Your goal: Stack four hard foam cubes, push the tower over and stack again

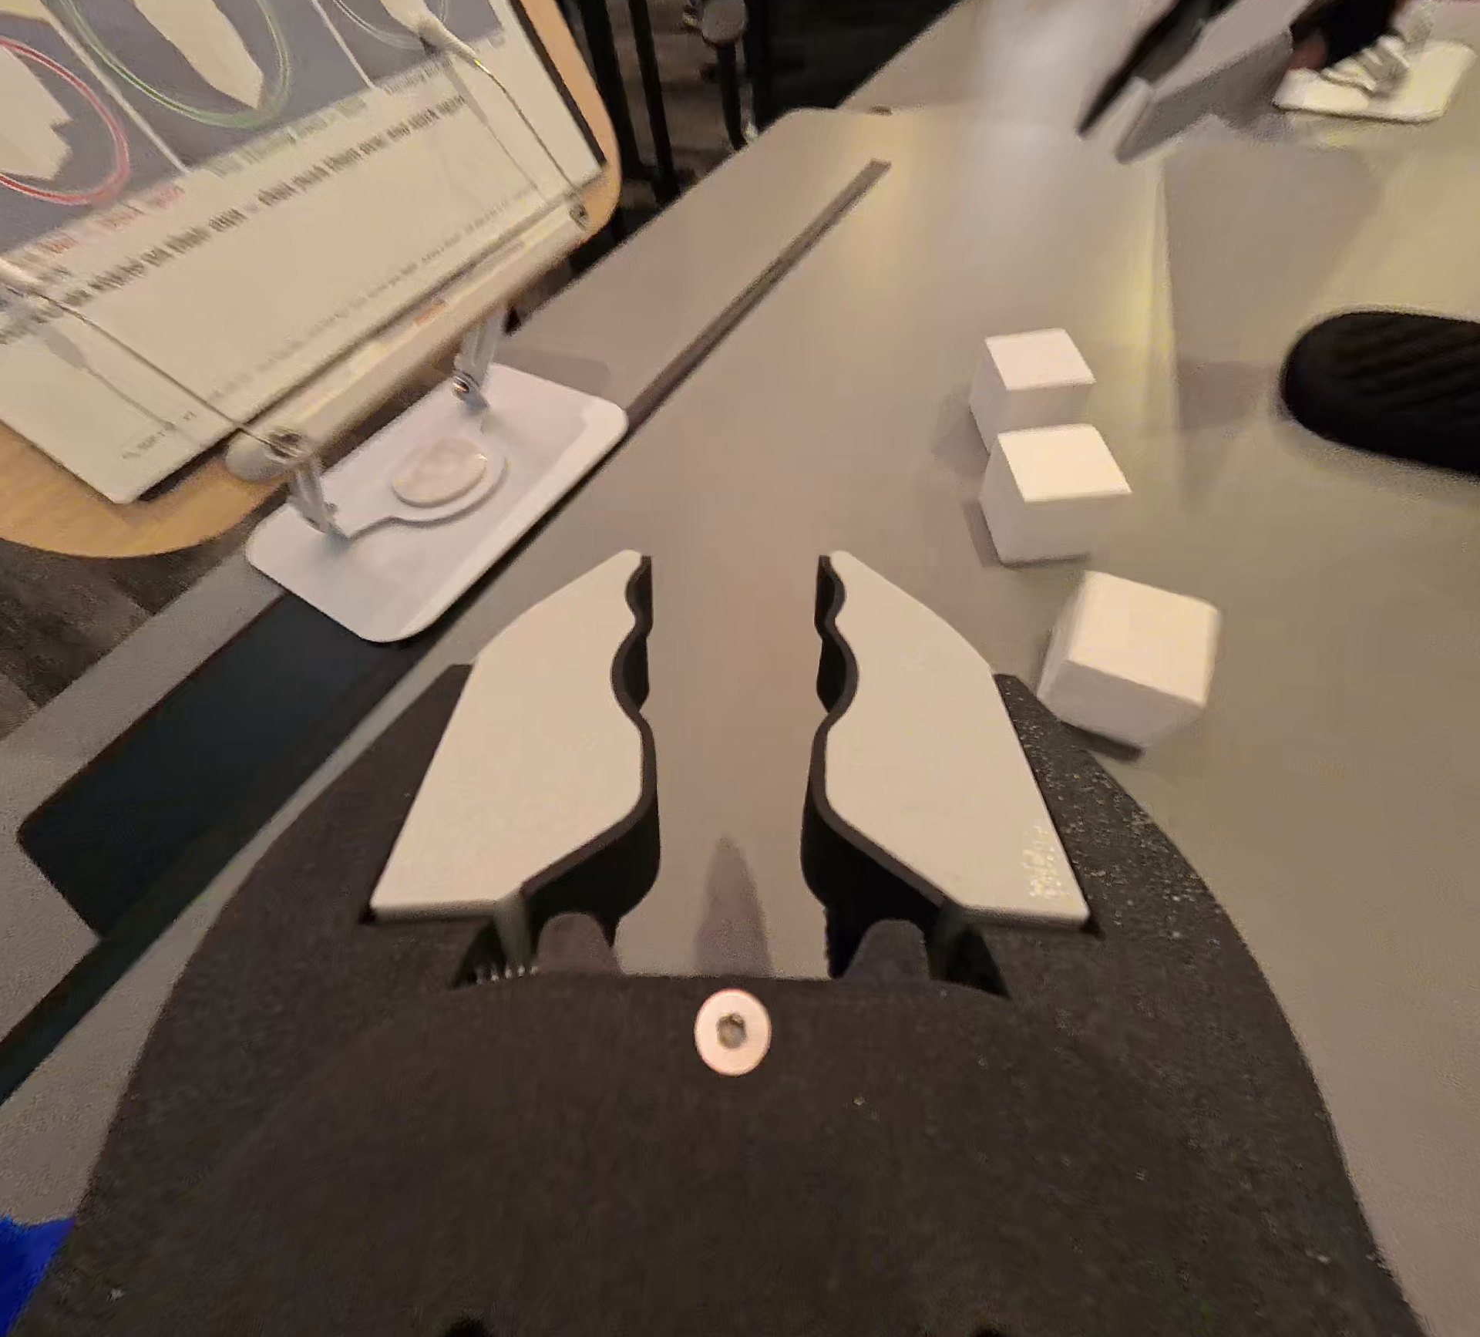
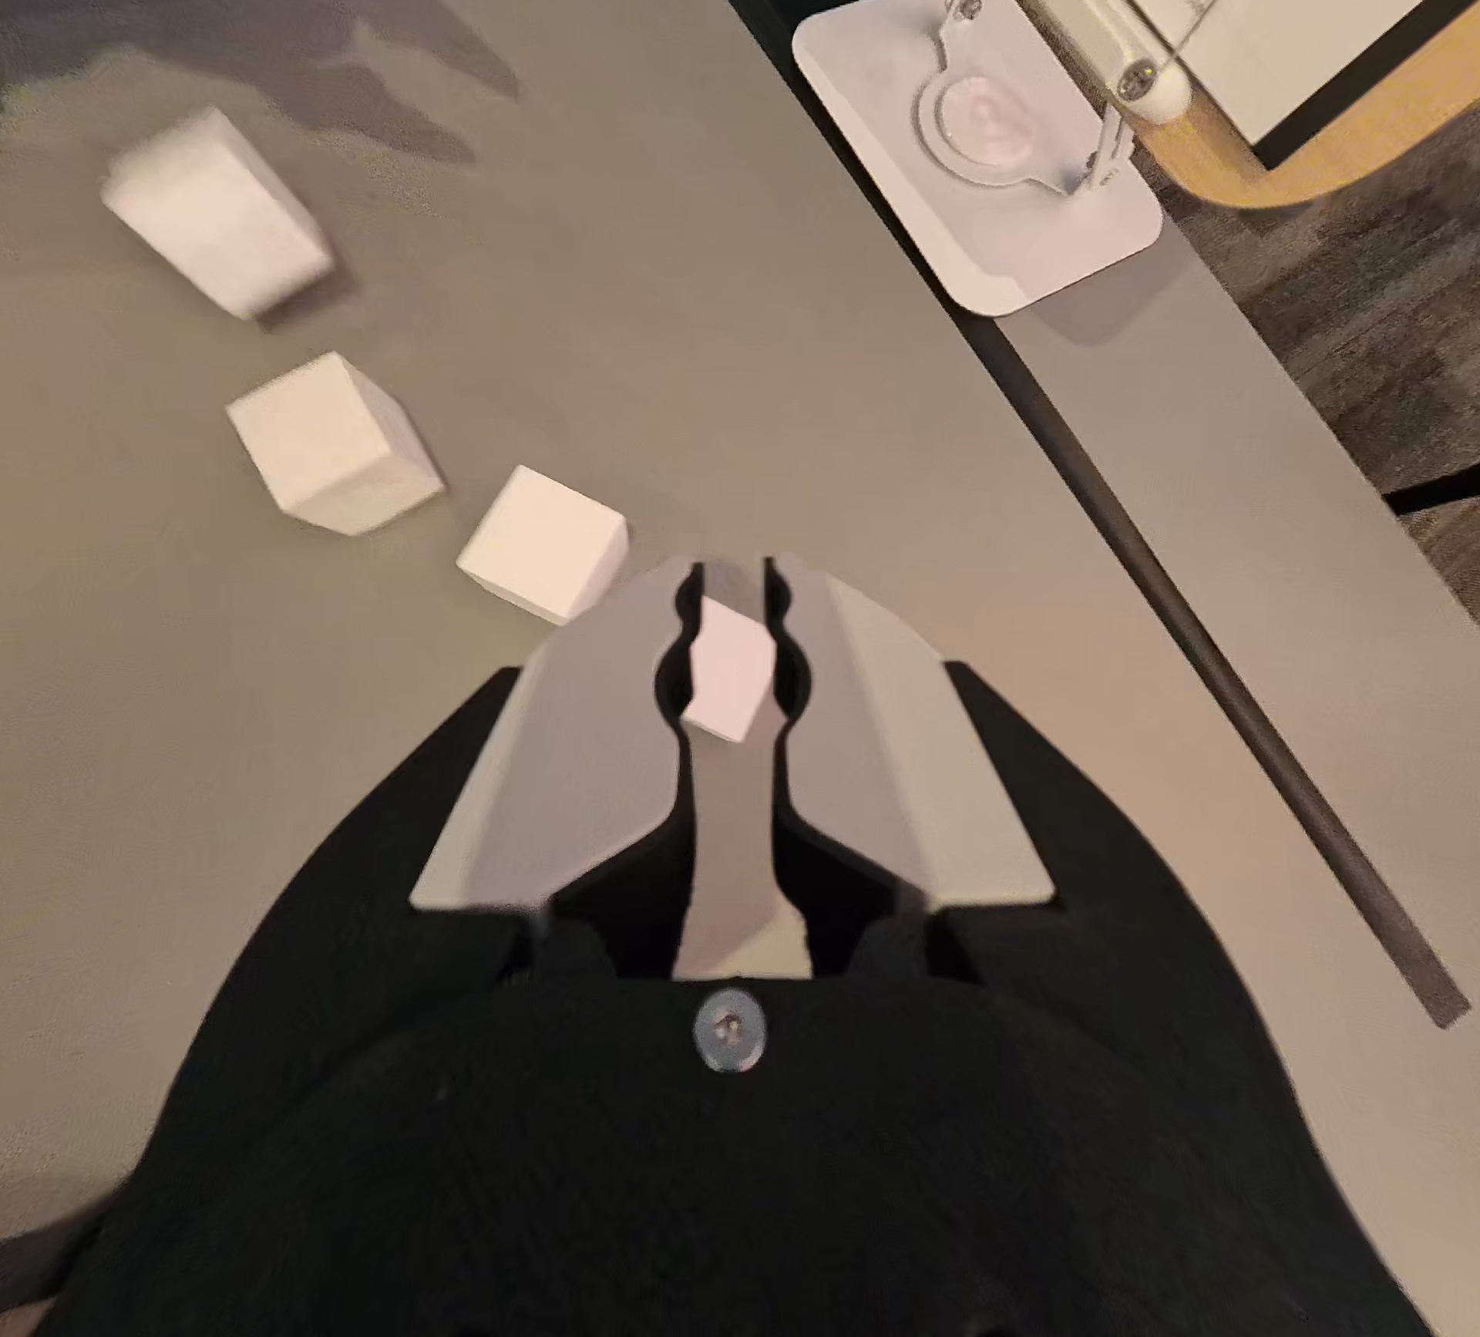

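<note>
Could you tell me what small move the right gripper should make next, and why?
Probably carry the small white foam cube, which the right gripper appears to be pinching above the grey table, over to the nearest loose white foam cube and lower it squarely on top. Three cubes lie separate, none stacked, and the left gripper is open and empty.

The left gripper (image 1: 733, 565) is showing two pale grey flat fingers (image 1: 544, 738) with wavy black inner edges. They are sitting on a broad black body with a rough, grainy surface, and one round silver screw (image 1: 732, 1032) is sitting in the middle of it. The right gripper (image 2: 733, 565) is showing the same shape: pale grey fingers (image 2: 873, 746), black wavy lining, a dark body and one grey screw (image 2: 729, 1030).
</note>
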### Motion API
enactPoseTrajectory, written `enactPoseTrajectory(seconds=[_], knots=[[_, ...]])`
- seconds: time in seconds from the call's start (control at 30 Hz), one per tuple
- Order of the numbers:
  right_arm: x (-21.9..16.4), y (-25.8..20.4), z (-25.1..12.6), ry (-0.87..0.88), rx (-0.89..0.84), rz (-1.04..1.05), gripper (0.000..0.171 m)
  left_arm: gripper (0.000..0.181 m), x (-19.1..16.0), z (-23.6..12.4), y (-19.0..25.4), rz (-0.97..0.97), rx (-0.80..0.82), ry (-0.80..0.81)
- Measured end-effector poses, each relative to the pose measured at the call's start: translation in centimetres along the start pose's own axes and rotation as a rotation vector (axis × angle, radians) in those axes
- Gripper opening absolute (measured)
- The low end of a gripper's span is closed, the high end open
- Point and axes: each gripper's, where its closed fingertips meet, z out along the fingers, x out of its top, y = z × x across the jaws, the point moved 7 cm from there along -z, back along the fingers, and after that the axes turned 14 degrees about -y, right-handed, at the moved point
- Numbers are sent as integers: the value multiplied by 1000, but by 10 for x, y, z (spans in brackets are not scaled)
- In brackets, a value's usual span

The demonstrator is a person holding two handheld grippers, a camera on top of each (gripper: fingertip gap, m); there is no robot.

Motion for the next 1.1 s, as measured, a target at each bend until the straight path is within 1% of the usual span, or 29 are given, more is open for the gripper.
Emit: enactPoseTrajectory(seconds=[0.07,0.1,0.17,0.23,0.3,0.33,0.37,0.4,0.47,0.53,0.57,0.7,0.8,0.83,0.9,0.97,1.03,1.1], knots=[[-12,7,8,16,16,-72,31,42,-9,-1,7,32,-86,-70],[-18,9,13,29,37,-105,41,46,-13,-4,11,62,-103,-110],[-31,14,24,83,96,-138,48,51,-20,-11,22,141,-98,-144],[-43,23,35,160,176,-110,54,62,-31,-17,33,198,-59,-169],[-53,32,45,275,246,-87,64,72,-56,-21,45,215,-59,-257],[-58,35,49,346,272,-88,72,75,-72,-23,51,212,-59,-308],[-62,36,53,396,301,-80,76,78,-87,-24,57,194,-57,-335],[-66,38,56,408,331,-58,79,79,-100,-26,65,164,-63,-340],[-71,42,61,357,359,3,84,83,-120,-32,79,99,-65,-324],[-70,44,63,307,329,42,84,90,-130,-38,91,34,-56,-295],[-68,44,63,289,311,53,84,91,-132,-41,97,13,-55,-277],[-63,41,66,184,254,70,86,92,-137,-43,109,20,-24,-284],[-62,33,70,154,267,50,87,86,-134,-45,113,-23,-74,-198],[-63,30,73,146,272,45,87,86,-136,-46,115,-23,-107,-193],[-67,24,79,128,286,57,87,87,-144,-43,116,13,-118,-254],[-73,22,86,89,294,99,87,84,-150,-38,114,52,-73,-297],[-70,22,89,69,281,151,87,75,-148,-34,114,60,-69,-297],[-62,21,89,51,265,192,87,58,-147,-29,111,83,-47,-323]])
